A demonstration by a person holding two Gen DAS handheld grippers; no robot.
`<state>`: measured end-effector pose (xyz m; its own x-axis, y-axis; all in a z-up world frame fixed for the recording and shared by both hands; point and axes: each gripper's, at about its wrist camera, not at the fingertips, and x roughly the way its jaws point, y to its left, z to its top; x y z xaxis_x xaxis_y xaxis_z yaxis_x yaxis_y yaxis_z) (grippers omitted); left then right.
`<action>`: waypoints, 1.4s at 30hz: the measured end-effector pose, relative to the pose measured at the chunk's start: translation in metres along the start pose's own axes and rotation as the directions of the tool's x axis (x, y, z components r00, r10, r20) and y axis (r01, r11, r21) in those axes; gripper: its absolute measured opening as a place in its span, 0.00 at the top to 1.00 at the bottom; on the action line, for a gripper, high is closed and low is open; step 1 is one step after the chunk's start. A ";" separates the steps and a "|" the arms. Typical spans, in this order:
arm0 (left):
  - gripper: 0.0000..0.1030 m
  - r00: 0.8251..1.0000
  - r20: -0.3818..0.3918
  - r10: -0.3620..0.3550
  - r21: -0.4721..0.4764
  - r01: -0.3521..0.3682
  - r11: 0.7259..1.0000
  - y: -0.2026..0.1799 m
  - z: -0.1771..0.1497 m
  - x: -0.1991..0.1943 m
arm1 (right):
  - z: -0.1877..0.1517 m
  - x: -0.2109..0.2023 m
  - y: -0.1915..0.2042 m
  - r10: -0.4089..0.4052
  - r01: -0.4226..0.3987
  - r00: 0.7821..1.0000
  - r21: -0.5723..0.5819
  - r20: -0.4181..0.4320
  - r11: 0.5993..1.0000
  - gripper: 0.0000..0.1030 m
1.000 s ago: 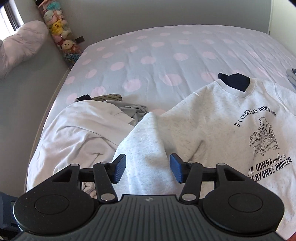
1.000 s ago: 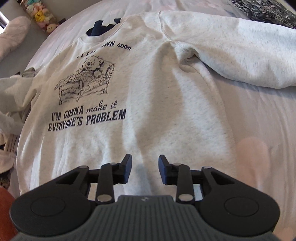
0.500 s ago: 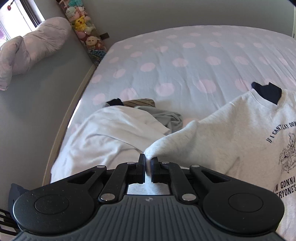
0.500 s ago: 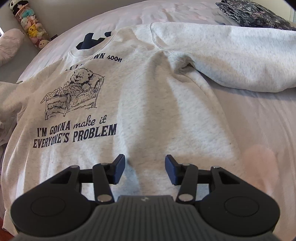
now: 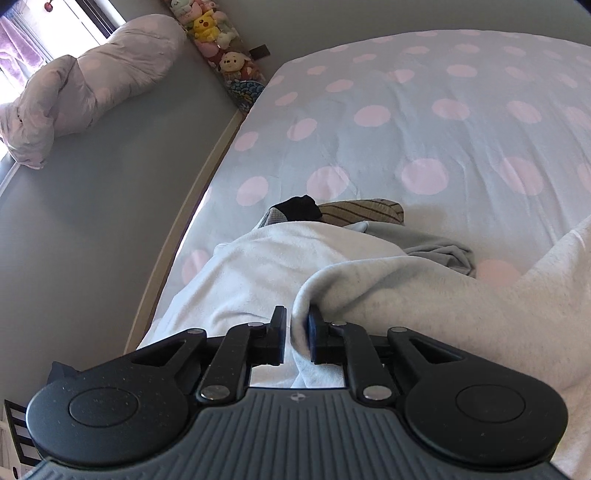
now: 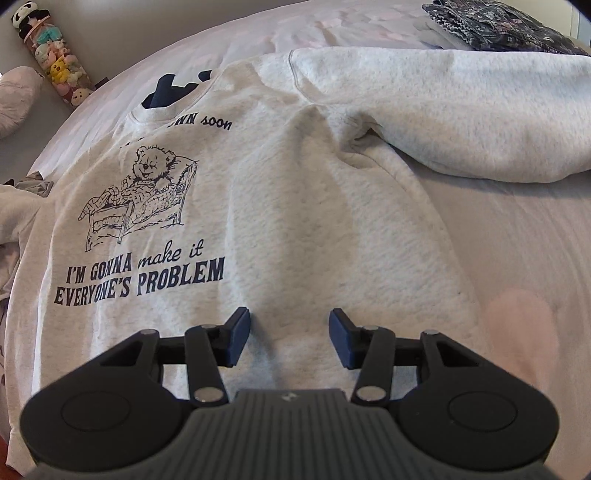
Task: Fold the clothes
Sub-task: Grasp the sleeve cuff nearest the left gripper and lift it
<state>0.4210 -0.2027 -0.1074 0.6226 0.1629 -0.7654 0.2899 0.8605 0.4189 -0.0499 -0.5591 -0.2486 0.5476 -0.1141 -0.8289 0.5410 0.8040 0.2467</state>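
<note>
A light grey sweatshirt (image 6: 314, 206) with a bear print and dark lettering lies front up on the bed. One sleeve (image 6: 461, 110) stretches out to the right. The other sleeve (image 5: 388, 288) is drawn out to the left, and its end sits between the jaws of my left gripper (image 5: 296, 332). Those jaws are opening: a gap shows beside the left pad, while the cloth still leans on the right pad. My right gripper (image 6: 288, 332) hangs open over the sweatshirt's lower part, with only the flat cloth beneath it.
A white garment (image 5: 251, 273) lies under the left sleeve, with a striped piece (image 5: 362, 212) and a grey one (image 5: 439, 253) behind it. The polka-dot sheet (image 5: 406, 110) spreads beyond. The bed's left edge drops to the floor, where a bundled duvet (image 5: 85, 96) lies. Dark patterned clothing (image 6: 498, 26) lies far right.
My left gripper shut on the sleeve and pulled it left across the white garment; its jaws have now parted a little. The right gripper widened slightly and stayed put.
</note>
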 end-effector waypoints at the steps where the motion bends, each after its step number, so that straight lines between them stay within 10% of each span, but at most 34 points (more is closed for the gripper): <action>1: 0.82 1.000 0.015 -0.003 -0.001 0.003 1.000 0.000 -0.002 0.000 | 0.000 0.000 0.000 -0.002 0.002 1.000 -0.001 0.000 1.000 0.50; 8: 0.50 0.981 0.194 -0.018 -0.024 0.023 0.999 0.006 -0.016 -0.044 | 0.001 0.001 0.002 -0.007 0.007 1.000 0.001 0.001 1.000 0.50; 12: 0.48 0.951 0.304 -0.065 0.010 0.065 0.998 0.002 -0.040 -0.089 | 0.000 -0.002 0.001 -0.003 0.003 1.000 0.009 0.005 1.000 0.50; 19: 0.53 0.936 0.250 -0.247 0.200 0.200 0.959 -0.047 -0.102 -0.107 | -0.001 -0.006 -0.002 0.004 -0.004 1.000 0.031 0.009 1.000 0.50; 29: 0.45 0.952 0.249 -0.179 0.361 0.080 0.929 -0.111 -0.147 -0.059 | -0.001 -0.006 -0.006 0.011 -0.011 1.000 0.050 0.004 0.999 0.50; 37: 0.46 0.966 0.241 -0.093 0.363 -0.001 0.932 -0.116 -0.142 -0.020 | 0.000 -0.001 -0.007 0.012 -0.012 1.000 0.054 -0.001 0.998 0.49; 42: 0.79 0.960 0.255 -0.115 0.321 0.028 0.947 -0.100 -0.137 -0.030 | 0.001 0.000 -0.007 0.011 -0.011 1.000 0.051 -0.001 0.999 0.49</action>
<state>0.2738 -0.2271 -0.1932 0.7500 -0.0655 -0.6582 0.5249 0.6644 0.5320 -0.0525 -0.5654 -0.2500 0.5530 -0.1047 -0.8266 0.5668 0.7744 0.2812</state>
